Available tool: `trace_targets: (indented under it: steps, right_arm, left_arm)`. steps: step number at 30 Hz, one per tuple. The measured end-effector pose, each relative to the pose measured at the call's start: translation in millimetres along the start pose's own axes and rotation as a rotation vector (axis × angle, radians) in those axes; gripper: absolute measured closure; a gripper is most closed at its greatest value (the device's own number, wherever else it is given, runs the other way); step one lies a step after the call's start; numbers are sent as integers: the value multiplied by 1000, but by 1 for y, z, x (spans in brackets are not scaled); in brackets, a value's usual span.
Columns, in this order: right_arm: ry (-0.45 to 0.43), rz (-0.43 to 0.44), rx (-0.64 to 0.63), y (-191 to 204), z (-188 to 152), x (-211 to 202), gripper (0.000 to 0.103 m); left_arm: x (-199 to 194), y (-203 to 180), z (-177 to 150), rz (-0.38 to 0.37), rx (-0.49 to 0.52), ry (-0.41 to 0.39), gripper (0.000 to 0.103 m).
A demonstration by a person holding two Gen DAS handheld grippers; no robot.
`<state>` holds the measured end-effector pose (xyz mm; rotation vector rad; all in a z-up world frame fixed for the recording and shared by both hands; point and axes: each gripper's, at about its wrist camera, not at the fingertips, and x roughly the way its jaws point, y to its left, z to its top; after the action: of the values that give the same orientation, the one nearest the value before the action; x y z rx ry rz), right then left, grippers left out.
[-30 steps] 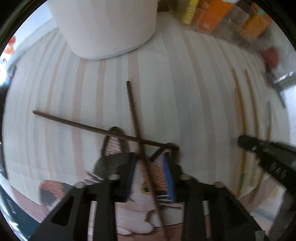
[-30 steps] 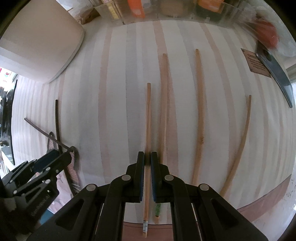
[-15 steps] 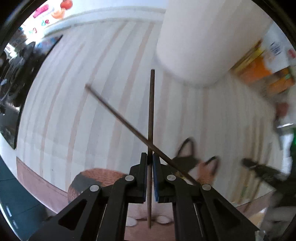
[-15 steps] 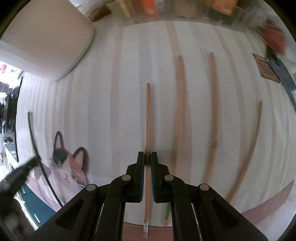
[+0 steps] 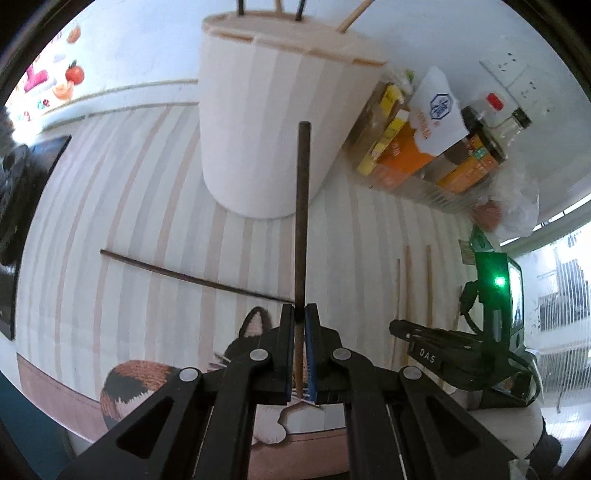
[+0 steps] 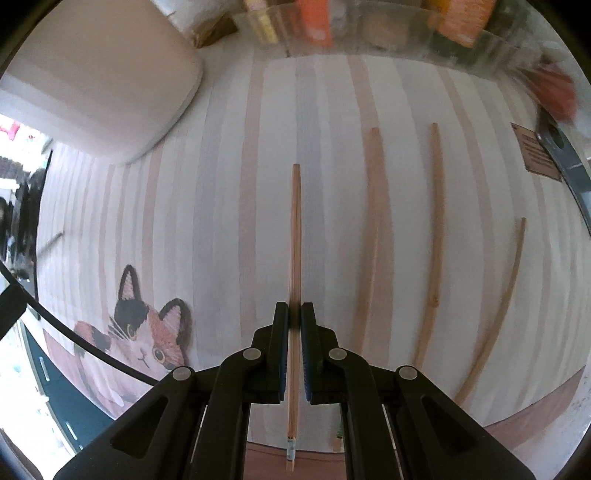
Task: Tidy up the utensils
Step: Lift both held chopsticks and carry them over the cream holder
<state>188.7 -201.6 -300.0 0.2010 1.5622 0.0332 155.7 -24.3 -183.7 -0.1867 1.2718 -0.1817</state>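
Between the fingers of the left gripper (image 5: 300,314), a dark chopstick (image 5: 302,221), clamped tight near its lower end and standing straight ahead of the pads, tip reaching up across the front of the tall pale utensil holder (image 5: 273,122). Beyond those fingertips and off to their left, a second dark chopstick (image 5: 192,277) lying flat on the striped mat (image 5: 122,206), its near end running in just behind the held stick. Under the left fingers, a printed cat (image 5: 255,325) on the mat's edge. To their right, the black body of the other gripper, with pale sticks on the mat past it. Above the holder's rim, a few stick ends poking out.

Between the fingers of the right gripper (image 6: 294,314), a light wooden chopstick (image 6: 295,236), pinched closed near its lower part and running straight ahead over the mat. Right of these fingers, three more light wooden chopsticks (image 6: 433,236) lying apart from one another on the stripes. Far ahead and to the left, the holder's rounded base. Ahead along the mat's far edge, blurred packets and boxes (image 6: 317,22).
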Motion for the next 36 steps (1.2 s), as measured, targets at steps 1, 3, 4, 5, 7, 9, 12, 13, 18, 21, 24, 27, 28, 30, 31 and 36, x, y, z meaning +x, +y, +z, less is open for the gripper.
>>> trace_targets:
  steps: [1, 3, 4, 5, 7, 9, 12, 13, 18, 21, 24, 27, 28, 30, 31, 36]
  right_arm:
    - [-16, 2, 7, -2, -1, -4, 96]
    - [-46, 2, 11, -3, -3, -13, 96]
    - [-58, 4, 12, -4, -3, -17, 96]
    - [-71, 6, 13, -4, -3, -22, 96]
    - [-103, 9, 10, -3, -6, -33, 96]
    - [-136, 17, 9, -3, -7, -46, 96]
    - [-201, 21, -4, 0, -7, -73, 96]
    - [-219, 24, -8, -1, -3, -84, 96]
    - [-342, 71, -15, 7, 8, -146, 96]
    - [-435, 109, -25, 16, 19, -192, 96]
    - [-532, 148, -41, 28, 36, -242, 96]
    - [-634, 163, -69, 50, 61, -284, 96]
    - [-669, 165, -78, 58, 70, -298, 96]
    - [-735, 175, -91, 73, 88, -318, 96]
    - [-758, 180, -94, 77, 95, -324, 96]
    - [-842, 239, -70, 104, 133, -331, 96]
  left_arm:
    - [-3, 1, -5, 3, 7, -14, 100]
    - [-12, 0, -4, 8, 29, -42, 100]
    - [-20, 3, -5, 7, 37, -57, 100]
    - [-25, 0, -3, 8, 54, -71, 100]
    - [-35, -4, 1, 7, 67, -103, 100]
    - [-48, -5, 4, 12, 80, -140, 100]
    - [-73, -10, 12, 4, 99, -206, 100]
    - [-81, -12, 15, 0, 109, -228, 100]
    - [-125, -24, 33, -32, 144, -323, 100]
    - [-151, -32, 50, -68, 157, -365, 100]
    - [-179, -36, 73, -107, 160, -402, 100]
    - [-205, -39, 97, -100, 173, -454, 100]
    - [-213, -39, 109, -89, 180, -467, 100]
    - [-220, -37, 126, -60, 181, -492, 100]
    - [-223, -34, 137, -41, 183, -494, 100]
    - [-216, -16, 176, 27, 173, -488, 100]
